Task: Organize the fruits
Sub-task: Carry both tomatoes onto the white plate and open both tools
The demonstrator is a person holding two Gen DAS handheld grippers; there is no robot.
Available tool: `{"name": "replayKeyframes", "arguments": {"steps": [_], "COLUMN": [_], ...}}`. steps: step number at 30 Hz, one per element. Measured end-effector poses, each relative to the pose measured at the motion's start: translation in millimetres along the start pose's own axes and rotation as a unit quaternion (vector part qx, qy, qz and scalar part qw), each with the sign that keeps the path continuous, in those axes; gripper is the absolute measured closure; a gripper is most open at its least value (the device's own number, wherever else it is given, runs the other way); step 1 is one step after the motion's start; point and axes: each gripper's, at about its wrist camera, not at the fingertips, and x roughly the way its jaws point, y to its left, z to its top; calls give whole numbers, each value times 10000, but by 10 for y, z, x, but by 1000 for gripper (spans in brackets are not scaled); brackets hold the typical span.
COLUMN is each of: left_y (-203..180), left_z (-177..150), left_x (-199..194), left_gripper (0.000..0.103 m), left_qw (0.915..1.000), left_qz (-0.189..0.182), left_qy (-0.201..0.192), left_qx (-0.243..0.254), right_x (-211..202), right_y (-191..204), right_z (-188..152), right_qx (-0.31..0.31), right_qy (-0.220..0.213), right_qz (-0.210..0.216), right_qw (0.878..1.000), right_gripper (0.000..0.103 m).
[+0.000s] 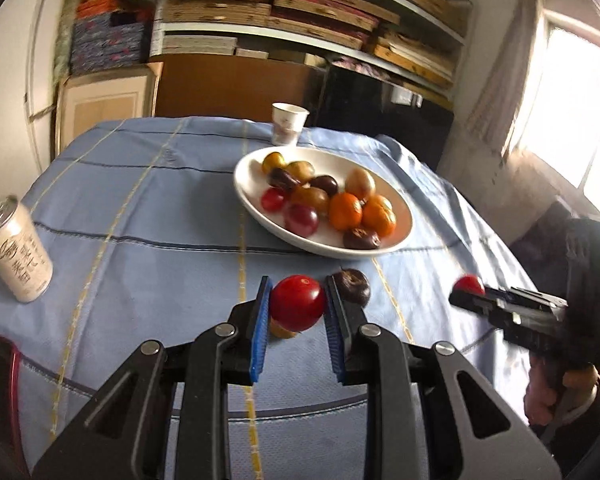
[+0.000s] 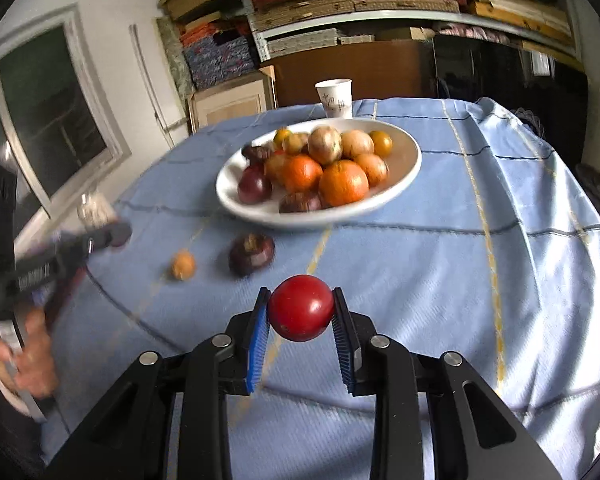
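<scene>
Cloth (image 1: 148, 200) of pale blue, crossed by yellow and dark lines, is spread over the whole table and hangs wrinkled over its far right corner. A white bowl (image 1: 404, 220) is set past the middle of the table, toward the far edge, and is heaped with oranges (image 1: 345, 211), yellow-brown fruits and dark purple ones. A paper cup (image 1: 288, 123) is placed upright just behind the bowl, at the far edge. A drink can (image 1: 18, 249) is seen upright near the left edge.

A red fruit (image 1: 297, 307) is pinched between the blue pads of the left gripper (image 1: 296, 320), and is held above the cloth near the front edge. A small tan fruit (image 1: 282, 330) is partly hidden beneath it, and a dark purple fruit (image 1: 354, 286) is left on the cloth just beside the right-hand pad, between the gripper and the bowl.

A second red fruit (image 2: 301, 307) is clamped in the right gripper (image 2: 300, 312), also clear of the cloth near the front edge. A hand (image 2: 32, 360) on the other gripper is blurred at the left of the right wrist view.

Behind the table, shelves (image 1: 300, 36) are packed with flat stacks of cardboard and red and patterned material. A brown cardboard box (image 1: 236, 84) and a dark cabinet (image 1: 380, 108) are stood below them. A bright window (image 1: 572, 112) is seen on the right wall, a framed one (image 2: 52, 120) on the left.
</scene>
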Motion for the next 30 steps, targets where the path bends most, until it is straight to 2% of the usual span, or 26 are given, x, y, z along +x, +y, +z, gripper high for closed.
{"name": "replayKeyframes", "arguments": {"steps": [3, 8, 12, 17, 18, 19, 21, 25, 30], "left_y": [56, 126, 127, 70, 67, 72, 98, 173, 198], "left_z": [29, 51, 50, 52, 50, 49, 49, 57, 54], "left_x": [-65, -87, -79, -100, -99, -96, -88, -87, -82], "left_gripper": [79, 79, 79, 79, 78, 78, 78, 78, 78], "left_qw": [9996, 9997, 9997, 9998, 9998, 9998, 9998, 9993, 9992], "left_qz": [225, 115, 85, 98, 88, 98, 102, -43, 45], "left_qy": [-143, -123, -84, -164, -162, -156, -125, -61, -72], "left_qx": [-49, -194, -209, -72, -70, -78, -145, -355, -378], "right_x": [82, 360, 718, 1073, 1126, 1154, 1116, 868, 599], "right_y": [86, 176, 324, 437, 460, 472, 488, 542, 537], "right_z": [413, 1063, 1353, 1440, 1448, 1457, 1476, 1414, 1116], "right_qx": [29, 176, -50, -211, -242, -267, -236, -276, -414], "right_qy": [-212, -318, -137, 76, 106, 134, 41, -172, -77], "right_qz": [-103, -227, -435, -622, -673, -719, -840, -675, -495], "right_qw": [9997, 9991, 9989, 9978, 9974, 9970, 9962, 9972, 9979], "right_gripper": [72, 72, 73, 72, 68, 54, 44, 42, 42]}}
